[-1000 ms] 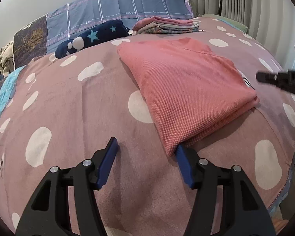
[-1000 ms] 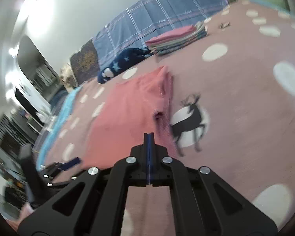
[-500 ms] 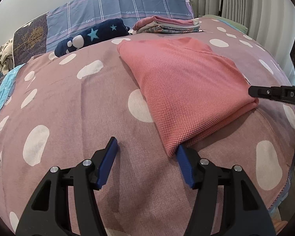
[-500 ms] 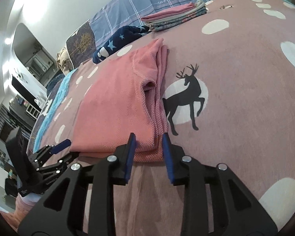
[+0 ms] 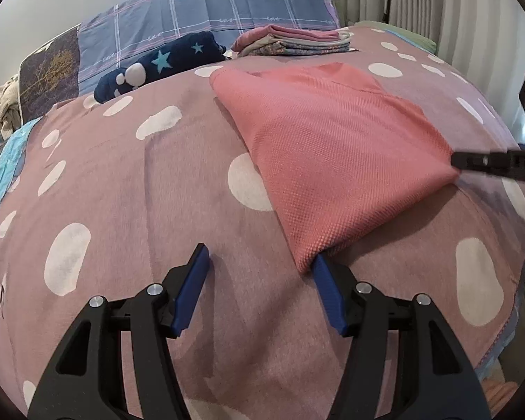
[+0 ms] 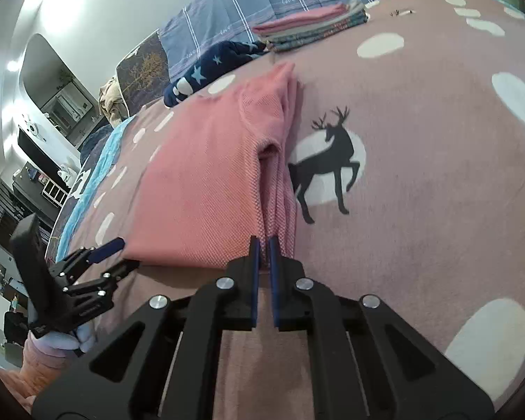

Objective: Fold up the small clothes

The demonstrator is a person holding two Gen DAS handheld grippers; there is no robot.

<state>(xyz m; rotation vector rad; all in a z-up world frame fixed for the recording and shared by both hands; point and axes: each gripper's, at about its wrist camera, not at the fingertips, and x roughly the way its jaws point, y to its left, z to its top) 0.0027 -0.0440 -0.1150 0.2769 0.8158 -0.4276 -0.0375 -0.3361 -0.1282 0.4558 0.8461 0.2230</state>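
A: Now, item one — pink garment (image 5: 336, 147), partly folded, lying flat on the bed's spotted blanket (image 5: 129, 189). Where does it lie from each claw?

B: Right claw (image 6: 264, 245): dead ahead, at the near right corner. Its jaws are closing, with the stacked edge layers of the corner between the blue pads. Left claw (image 5: 259, 273): spread wide, nothing between the fingers; the garment's near left corner touches the inner pad (image 5: 327, 290) only. Most of the cloth lies ahead and to that claw's right.

A: Long axis?

B: It runs away from both claws, toward the pillows (image 5: 227, 17). The near short edge spans from one claw to the other — so each hand is nearest its own corner.

A: Edges?

B: Right long side shows several loose layers and a small open pocket of cloth (image 6: 269, 150), beside the printed deer (image 6: 327, 164). Left long side looks like a clean fold.

A: Room for moving?

B: Bare blanket ahead of the garment's far end, then a stack of folded clothes (image 5: 294, 40) and a star-patterned bundle (image 5: 164, 63), both well apart from it. My judgement: the near edge can be carried forward over the far half, but the left claw would need to shift right onto its corner first.
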